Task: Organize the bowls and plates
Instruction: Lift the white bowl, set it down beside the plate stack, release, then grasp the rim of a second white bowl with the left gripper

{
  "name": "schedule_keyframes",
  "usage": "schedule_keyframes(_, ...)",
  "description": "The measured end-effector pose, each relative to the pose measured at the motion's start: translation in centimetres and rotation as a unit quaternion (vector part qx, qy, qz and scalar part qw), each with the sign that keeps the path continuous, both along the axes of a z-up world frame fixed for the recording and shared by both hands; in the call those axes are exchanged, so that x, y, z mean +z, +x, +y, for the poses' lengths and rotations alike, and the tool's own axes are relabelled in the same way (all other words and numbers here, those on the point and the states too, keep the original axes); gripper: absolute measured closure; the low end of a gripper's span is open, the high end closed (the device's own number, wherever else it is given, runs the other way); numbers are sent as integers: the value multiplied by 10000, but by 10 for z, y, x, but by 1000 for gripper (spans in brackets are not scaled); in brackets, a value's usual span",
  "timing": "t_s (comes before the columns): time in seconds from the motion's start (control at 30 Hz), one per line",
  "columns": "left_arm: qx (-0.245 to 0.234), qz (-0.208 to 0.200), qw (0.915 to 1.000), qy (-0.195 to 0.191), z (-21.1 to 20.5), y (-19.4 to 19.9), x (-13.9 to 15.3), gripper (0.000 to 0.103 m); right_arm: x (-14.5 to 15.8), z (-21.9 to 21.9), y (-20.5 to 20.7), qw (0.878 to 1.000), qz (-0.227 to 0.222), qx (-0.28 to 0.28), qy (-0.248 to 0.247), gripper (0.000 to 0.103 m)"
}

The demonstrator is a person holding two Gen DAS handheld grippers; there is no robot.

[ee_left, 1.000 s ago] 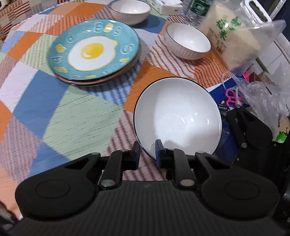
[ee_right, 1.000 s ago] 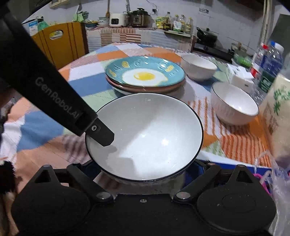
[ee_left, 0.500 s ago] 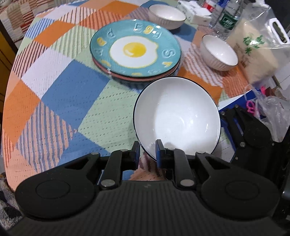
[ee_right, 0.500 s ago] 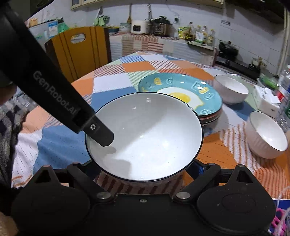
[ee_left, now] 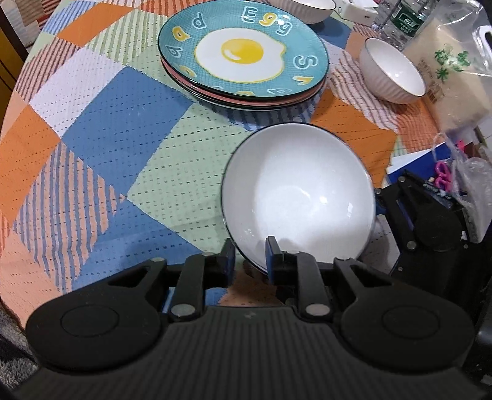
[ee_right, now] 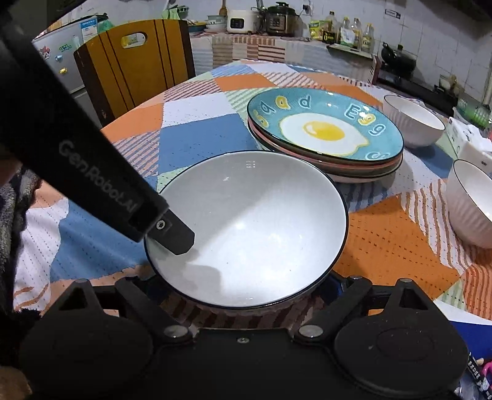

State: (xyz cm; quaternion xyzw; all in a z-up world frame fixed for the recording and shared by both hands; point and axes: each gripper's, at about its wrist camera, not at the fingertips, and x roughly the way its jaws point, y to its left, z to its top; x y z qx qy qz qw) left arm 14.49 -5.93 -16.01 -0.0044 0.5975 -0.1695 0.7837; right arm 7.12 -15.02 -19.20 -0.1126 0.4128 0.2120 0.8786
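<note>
So we had the big white bowl (ee_left: 298, 197) with the thin dark rim up off the patchwork tablecloth (ee_left: 101, 129), held between both tools. Our left gripper (ee_left: 250, 257) was pinching the bowl's near rim: one blue-padded finger sat inside the bowl, the other outside, with the rim in the narrow gap between them. In the right wrist view that same left gripper (ee_right: 170, 234) came in from the left, its black finger tip lying on the bowl's (ee_right: 246, 227) inner wall.

Our right gripper (ee_right: 246, 295) had its jaws spread wide, one on each side under the bowl, cradling it low in the frame. We honestly couldn't tell whether the fingers were actually pressing the bowl's sides, since the bowl hid the tips. From the left camera, the right gripper (ee_left: 399, 200) showed as a black body just beside the bowl's right edge.

Beyond the bowl sat the stack of plates (ee_left: 243, 55), the teal fried-egg one on top, resting on the cloth and apart from the bowl. Two small ribbed white bowls were further off: one (ee_left: 392, 72) to the right of the stack near a bag of rice (ee_left: 452, 70), the other (ee_right: 412, 121) behind the stack. A water bottle (ee_left: 406, 21) stood at the far edge.
</note>
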Motion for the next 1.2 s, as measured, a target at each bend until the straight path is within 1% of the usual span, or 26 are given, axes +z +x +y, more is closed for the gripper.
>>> schedule_keyframes(0.03,12,35,10000,-11,0,0,2,80,2,0,-2,10000,-9,10,-48,9)
schedule_keyframes(0.1,-25,45,10000,11,-1,-1,8,77,7,0,-8,9999,-19,64,-157,8)
schedule_keyframes(0.17,-91,-75,9998,155,-3,-4,18,70,15,-3,-13,9996,-39,119,-250,8)
schedule_keyframes(0.23,-185,-207,9992,290,-4,-8,30,61,26,-8,-19,9995,-80,151,-264,8)
schedule_keyframes(0.3,-265,-302,9986,358,-5,-12,41,58,37,-16,-24,9997,-88,135,-194,8)
schedule_keyframes(0.33,-308,-341,9982,383,-6,-14,48,55,43,-21,-26,9998,-89,85,-155,8)
schedule_keyframes(0.4,-379,-430,9974,434,-8,-18,59,51,55,-33,-29,10000,-33,-63,-43,8)
schedule_keyframes(0.5,-463,-519,9967,427,-11,-21,75,46,67,-53,-25,9991,184,-356,117,8)
schedule_keyframes(0.57,-488,-570,9963,424,-14,-24,83,41,77,-67,-26,9977,235,-603,222,8)
schedule_keyframes(0.63,-506,-652,9955,466,-17,-26,92,33,84,-78,-24,9958,266,-799,348,8)
schedule_keyframes(0.7,-450,-730,9950,514,-20,-26,103,29,93,-91,-24,9938,236,-979,464,8)
schedule_keyframes(0.83,-426,-826,9951,351,-26,-23,123,15,109,-109,-22,9914,63,-1196,536,8)
schedule_keyframes(0.9,-412,-818,9955,256,-31,-17,132,11,117,-116,-17,9905,-45,-1265,541,8)
schedule_keyframes(1.0,-513,-817,9950,244,-42,-6,137,9,125,-126,-8,9894,-191,-1346,511,8)
schedule_keyframes(1.1,-586,-890,9937,351,-56,13,134,9,127,-135,4,9887,-332,-1404,420,8)
schedule_keyframes(1.2,-602,-1026,9922,369,-72,35,125,9,120,-146,19,9876,-353,-1485,377,8)
